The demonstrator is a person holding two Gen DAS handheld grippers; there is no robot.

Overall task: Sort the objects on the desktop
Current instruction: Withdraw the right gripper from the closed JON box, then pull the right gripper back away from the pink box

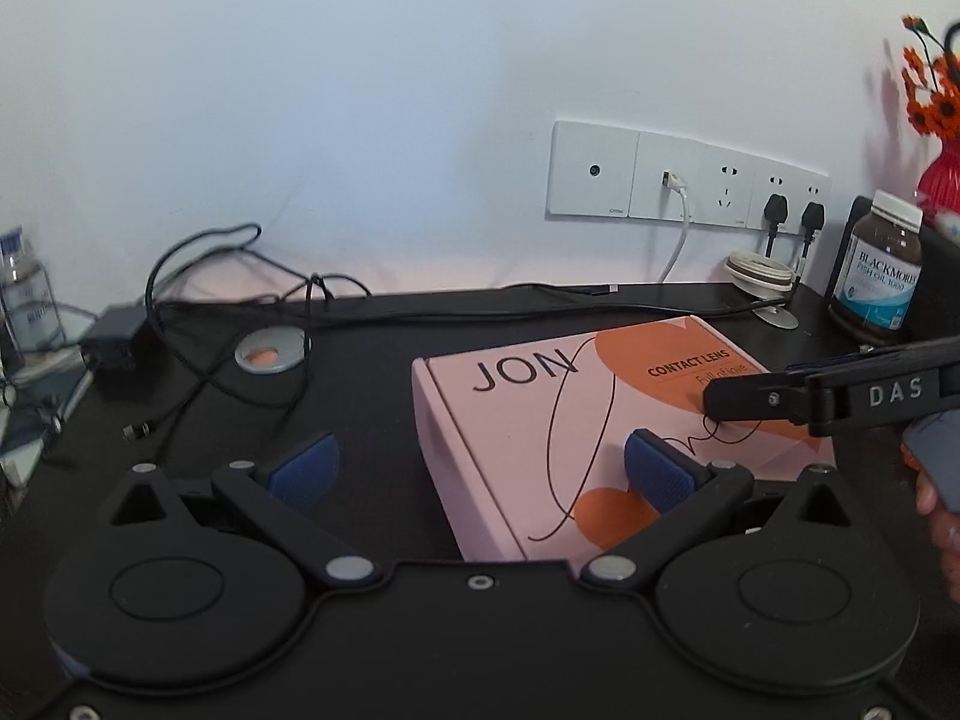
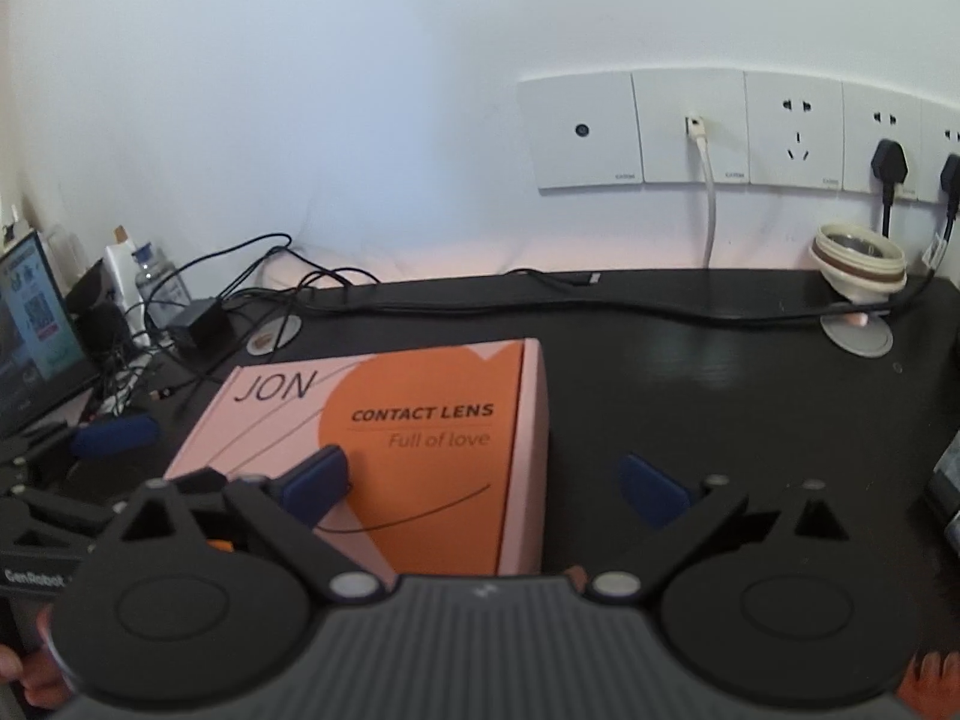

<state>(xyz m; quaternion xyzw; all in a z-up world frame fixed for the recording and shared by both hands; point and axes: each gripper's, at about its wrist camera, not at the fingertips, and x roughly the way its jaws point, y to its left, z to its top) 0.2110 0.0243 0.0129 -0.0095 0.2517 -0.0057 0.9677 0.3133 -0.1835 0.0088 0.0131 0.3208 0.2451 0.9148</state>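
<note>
A pink and orange contact lens box (image 1: pixel 600 414) (image 2: pixel 420 438) lies flat on the black desk (image 1: pixel 372 360). My left gripper (image 1: pixel 480 471) is open and straddles the box's left edge: one blue pad hangs over the lid, the other over the bare desk. My right gripper (image 2: pixel 485 483) is open wide and straddles the box's right edge, with its left pad over the orange print. Neither pair of pads presses on the box. In the left wrist view the right gripper's black finger (image 1: pixel 774 402) reaches in over the box's right side. In the right wrist view the left gripper's blue pad (image 2: pixel 114 432) shows at the left.
A brown fish oil bottle (image 1: pixel 876 270) and a red vase of orange flowers (image 1: pixel 939 174) stand at the back right. A white ring-shaped lid (image 2: pixel 858 270) sits by a cable grommet (image 2: pixel 858 336). Tangled cables and an adapter (image 1: pixel 114 336) crowd the back left, near a screen (image 2: pixel 30 324).
</note>
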